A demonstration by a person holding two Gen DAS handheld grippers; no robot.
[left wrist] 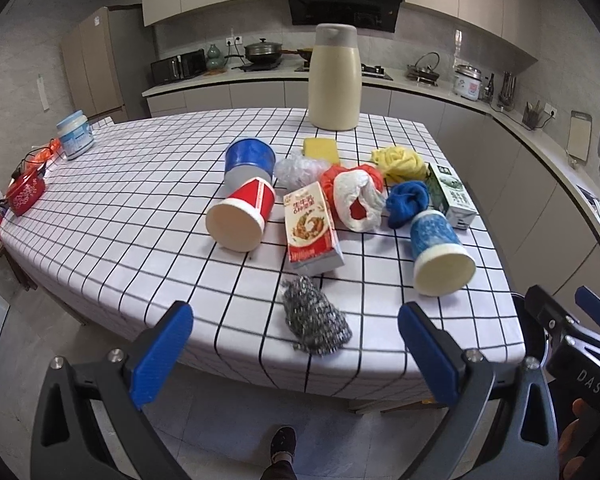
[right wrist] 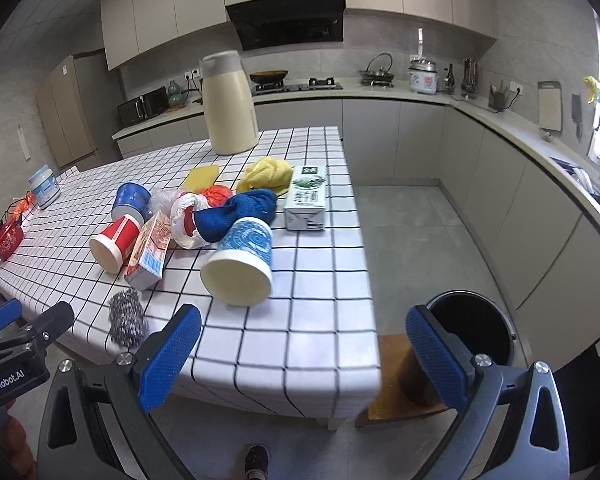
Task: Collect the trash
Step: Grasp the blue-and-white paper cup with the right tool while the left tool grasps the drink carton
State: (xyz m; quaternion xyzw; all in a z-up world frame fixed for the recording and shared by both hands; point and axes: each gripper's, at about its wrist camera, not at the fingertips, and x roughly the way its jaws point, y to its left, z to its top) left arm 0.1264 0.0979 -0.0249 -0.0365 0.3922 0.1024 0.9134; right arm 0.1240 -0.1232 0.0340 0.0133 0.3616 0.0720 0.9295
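Note:
Trash lies on the checked table (left wrist: 140, 216): a red paper cup (left wrist: 242, 216), a blue paper cup (left wrist: 440, 256) on its side, a red snack box (left wrist: 310, 226), a green milk carton (left wrist: 452, 196), a crumpled red-white bag (left wrist: 358, 196) and a steel scourer (left wrist: 314, 320). My left gripper (left wrist: 296, 356) is open and empty in front of the table edge near the scourer. My right gripper (right wrist: 304, 356) is open and empty at the table's near corner, facing the blue cup (right wrist: 242, 260). A black bin (right wrist: 474, 328) stands on the floor right of the table.
A cream thermos jug (left wrist: 334, 80) stands at the table's far side. A yellow sponge (left wrist: 320, 148), yellow cloth (left wrist: 400, 162), blue cloth (left wrist: 406, 202) and blue tub (left wrist: 248, 160) lie among the trash. A white jar (left wrist: 76, 134) and red bowl (left wrist: 26, 194) sit far left.

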